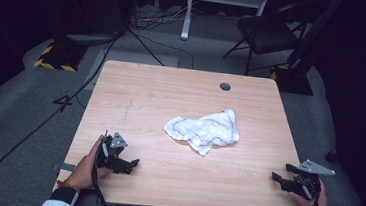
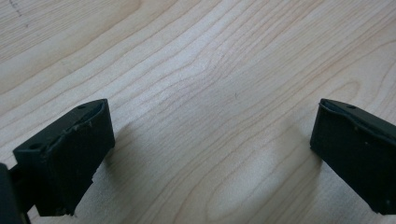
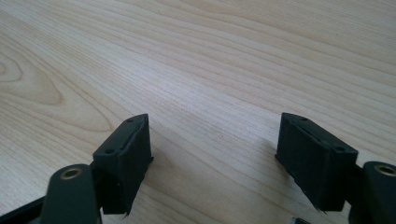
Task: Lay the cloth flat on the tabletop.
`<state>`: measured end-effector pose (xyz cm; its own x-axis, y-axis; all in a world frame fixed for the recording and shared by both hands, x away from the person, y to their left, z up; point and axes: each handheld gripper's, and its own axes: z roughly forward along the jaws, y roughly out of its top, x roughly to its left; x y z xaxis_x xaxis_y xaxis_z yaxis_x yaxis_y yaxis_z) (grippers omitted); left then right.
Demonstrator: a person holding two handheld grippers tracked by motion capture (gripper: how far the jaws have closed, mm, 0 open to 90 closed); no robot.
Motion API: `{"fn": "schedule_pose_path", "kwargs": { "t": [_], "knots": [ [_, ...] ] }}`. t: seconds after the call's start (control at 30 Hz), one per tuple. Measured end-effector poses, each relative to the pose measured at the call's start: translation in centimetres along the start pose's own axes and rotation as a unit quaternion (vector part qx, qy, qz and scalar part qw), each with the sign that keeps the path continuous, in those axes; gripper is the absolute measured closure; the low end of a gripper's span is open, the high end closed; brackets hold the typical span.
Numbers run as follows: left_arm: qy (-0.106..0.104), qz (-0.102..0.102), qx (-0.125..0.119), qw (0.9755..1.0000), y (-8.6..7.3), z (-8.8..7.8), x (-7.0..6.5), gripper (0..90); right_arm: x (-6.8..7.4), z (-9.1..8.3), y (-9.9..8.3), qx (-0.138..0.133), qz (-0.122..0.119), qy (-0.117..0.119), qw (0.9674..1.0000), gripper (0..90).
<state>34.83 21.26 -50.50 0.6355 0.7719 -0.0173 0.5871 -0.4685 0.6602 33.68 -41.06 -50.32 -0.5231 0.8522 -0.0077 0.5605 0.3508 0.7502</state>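
Observation:
A crumpled white cloth (image 1: 202, 130) with thin dark lines lies near the middle of the wooden table (image 1: 161, 93). My left gripper (image 1: 133, 164) rests near the front left edge, held by a hand, well apart from the cloth. In the left gripper view that gripper (image 2: 212, 154) stands open, only bare wood between its jaws. My right gripper (image 1: 277, 179) sits at the front right corner, pointing left. Its jaws (image 3: 215, 158) are also wide apart over bare wood, so it is open.
A round cable hole (image 1: 225, 86) is in the table's far right part. Beyond the table stand a black folding chair (image 1: 270, 33) and a white frame leg (image 1: 188, 13), with cables on the grey floor (image 1: 35, 110).

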Motion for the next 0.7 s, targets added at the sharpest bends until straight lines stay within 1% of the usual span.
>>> {"fn": "schedule_pose_path", "kwargs": {
  "t": [0.03, 0.07, 0.1, 0.17, 0.2, 0.3, 0.33, 0.37, 0.4, 0.43, 0.47, 0.5, 0.53, 0.57, 0.6, 0.63, 0.67, 0.7],
  "knots": [
    [0.000, 0.000, 0.000, 1.0000, 0.0, 0.0, 0.0, 0.3, 0.0, 0.0, 0.0, 0.000, 0.000, 0.000, 1.0000, 26.3],
    [-0.001, 0.006, -0.001, 1.0000, 0.0, 0.0, 0.0, 0.3, 0.0, 0.0, 0.0, 0.001, 0.002, 0.000, 1.0000, 25.7],
    [-0.013, 0.013, -0.002, 0.9998, -0.2, -0.1, 0.1, 0.3, 0.0, 0.0, 0.0, 0.001, 0.002, 0.000, 1.0000, 25.3],
    [-0.014, 0.015, -0.002, 0.9998, -0.2, -0.1, 0.1, 0.3, 0.0, 0.0, 0.0, 0.001, -0.002, -0.002, 1.0000, 24.5],
    [-0.013, 0.017, -0.001, 0.9998, -0.2, -0.1, 0.1, 0.3, 0.2, 0.0, 0.0, 0.000, -0.008, 0.000, 1.0000, 23.9],
    [-0.012, 0.020, -0.002, 0.9997, -0.2, -0.2, 0.0, 0.4, 0.2, 0.0, 0.0, 0.001, -0.011, 0.001, 0.9999, 21.9],
    [-0.012, 0.028, -0.005, 0.9995, -0.1, -0.1, -0.2, 0.4, 0.3, 0.0, 0.0, 0.002, -0.016, 0.000, 0.9999, 20.5],
    [-0.012, 0.028, -0.005, 0.9995, -0.1, -0.1, -0.2, 0.4, 0.3, 0.0, 0.0, 0.002, -0.016, 0.000, 0.9999, 20.5],
    [-0.014, 0.033, -0.004, 0.9993, -0.1, -0.1, -0.2, 0.4, 0.3, 0.0, 0.0, 0.001, -0.017, 0.000, 0.9999, 20.3],
    [-0.018, 0.032, -0.003, 0.9993, 0.0, 0.0, -0.2, 0.4, 0.2, 0.0, 0.1, 0.005, -0.018, -0.001, 0.9998, 19.5],
    [-0.034, 0.044, 0.000, 0.9985, 0.1, 0.1, 0.1, 0.3, 0.2, 0.1, 0.2, 0.006, -0.016, -0.002, 0.9999, 19.9],
    [-0.034, 0.044, 0.000, 0.9985, 0.1, 0.1, 0.1, 0.3, 0.2, 0.1, 0.2, 0.006, -0.016, -0.002, 0.9999, 19.9],
    [-0.047, 0.053, 0.000, 0.9975, 0.4, 0.4, 0.4, 0.3, -0.2, 0.0, 0.6, -0.004, -0.005, -0.007, 1.0000, 22.6],
    [-0.047, 0.053, 0.000, 0.9975, 0.4, 0.4, 0.4, 0.3, -0.2, 0.0, 0.6, -0.004, -0.005, -0.007, 1.0000, 22.6],
    [-0.046, 0.055, 0.001, 0.9974, 0.7, 0.5, 0.5, 0.3, -0.4, 0.0, 0.8, -0.013, 0.002, -0.004, 0.9999, 24.1],
    [-0.046, 0.052, -0.001, 0.9976, 1.1, 1.0, 0.5, 0.3, -0.5, 0.4, 1.3, -0.013, 0.007, -0.002, 0.9999, 24.9],
    [-0.045, 0.055, 0.001, 0.9975, 1.3, 1.1, 0.6, 0.3, -0.4, 0.6, 1.7, -0.009, 0.001, -0.002, 1.0000, 26.3],
    [-0.045, 0.055, 0.001, 0.9975, 1.3, 1.1, 0.6, 0.4, -0.4, 0.6, 1.7, -0.009, 0.001, -0.002, 1.0000, 26.3]
  ]
}}
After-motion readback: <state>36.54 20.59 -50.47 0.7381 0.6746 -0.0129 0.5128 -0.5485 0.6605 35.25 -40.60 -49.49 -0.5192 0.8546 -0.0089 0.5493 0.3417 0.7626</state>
